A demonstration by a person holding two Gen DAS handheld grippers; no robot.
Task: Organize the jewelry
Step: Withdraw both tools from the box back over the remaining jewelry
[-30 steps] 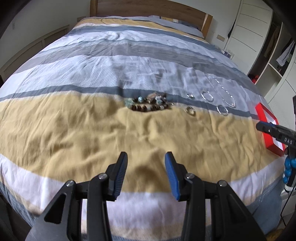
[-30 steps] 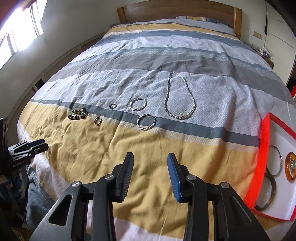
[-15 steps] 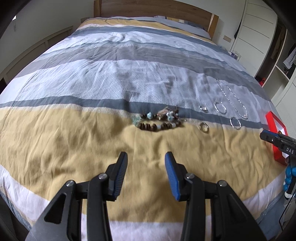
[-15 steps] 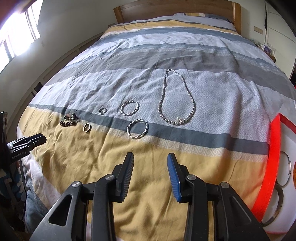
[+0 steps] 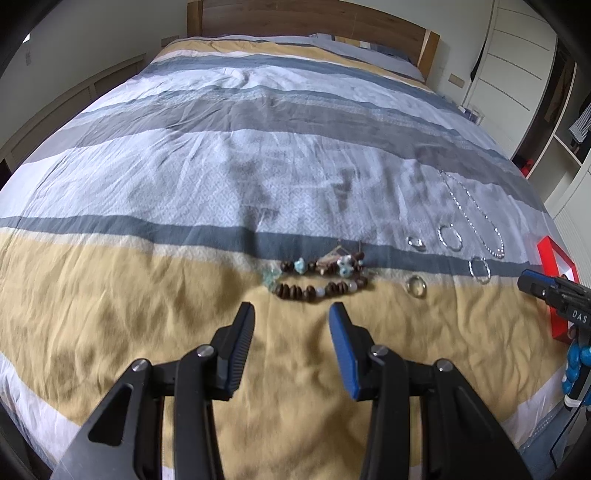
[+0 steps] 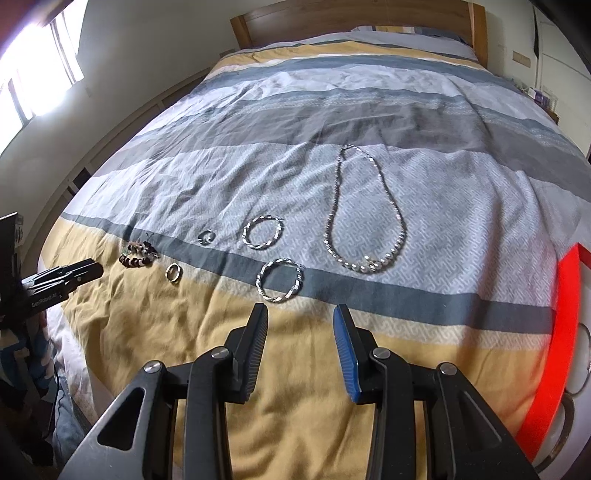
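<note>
Jewelry lies on a striped bedspread. A brown and turquoise beaded bracelet [image 5: 319, 278] lies just beyond my open, empty left gripper [image 5: 291, 314]; it also shows in the right wrist view [image 6: 138, 255]. A small ring [image 5: 416, 285] lies to its right. My open, empty right gripper [image 6: 300, 317] hovers just short of a twisted silver bracelet [image 6: 279, 279]. Beyond lie a second twisted bracelet [image 6: 263, 232], a small ring [image 6: 206, 236], another ring [image 6: 173, 272] and a pearl necklace [image 6: 364, 214]. A red-rimmed white tray [image 6: 557, 354] at the right holds bangles.
The bed's wooden headboard [image 5: 306, 22] is at the far end. White wardrobes [image 5: 517, 66] stand right of the bed, a window [image 6: 33, 74] to the left. The bed's near edge runs under both grippers.
Both grippers have moved forward over the bed. The beaded bracelet is now closer to the left gripper, and the twisted bracelet closer to the right gripper. Both stay open.
</note>
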